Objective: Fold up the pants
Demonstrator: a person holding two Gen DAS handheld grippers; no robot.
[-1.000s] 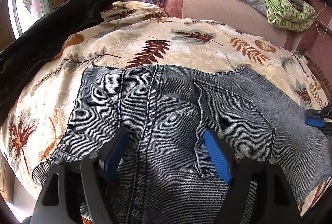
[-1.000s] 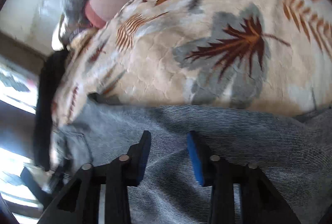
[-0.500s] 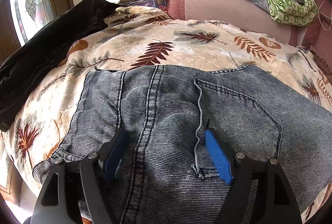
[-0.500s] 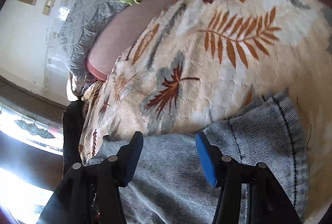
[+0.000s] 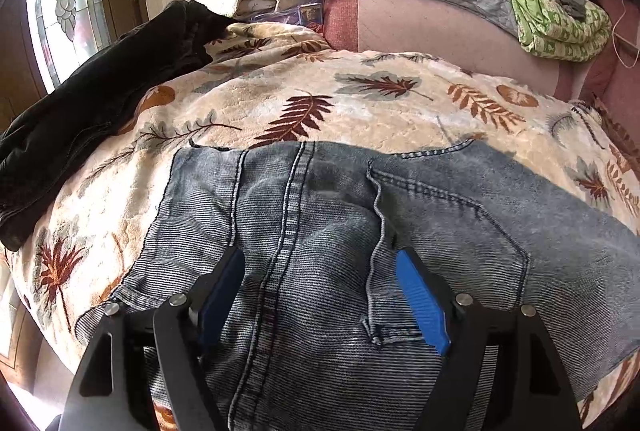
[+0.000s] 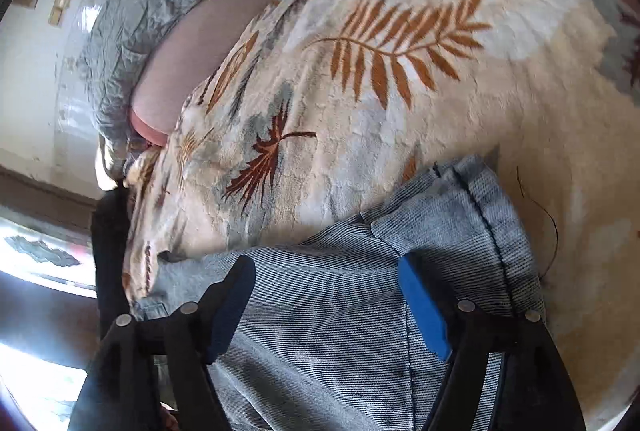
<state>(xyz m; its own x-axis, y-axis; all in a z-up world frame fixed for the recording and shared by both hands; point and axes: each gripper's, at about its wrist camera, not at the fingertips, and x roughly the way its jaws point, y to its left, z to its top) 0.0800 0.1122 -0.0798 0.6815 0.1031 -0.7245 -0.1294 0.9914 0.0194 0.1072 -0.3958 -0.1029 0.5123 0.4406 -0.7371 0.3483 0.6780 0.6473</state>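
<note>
Lying beside jeans (image 5: 360,231): black garment (image 5: 92,111), leaf-print blanket (image 5: 360,111)

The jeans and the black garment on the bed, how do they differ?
The jeans are faded blue denim with visible seams; the black garment is dark and plain. The jeans lie spread flat under the open left gripper; the black garment is bunched along the blanket's left edge. Both rest on the blanket.

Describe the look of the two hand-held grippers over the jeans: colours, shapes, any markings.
Both look alike. The left hand-held gripper and the right hand-held gripper have matte black angular frames with triangular cut-outs and round silver rivets. Each carries two flat, finely ribbed blue finger pads. No cables, labels or sleeves are visible.
</note>
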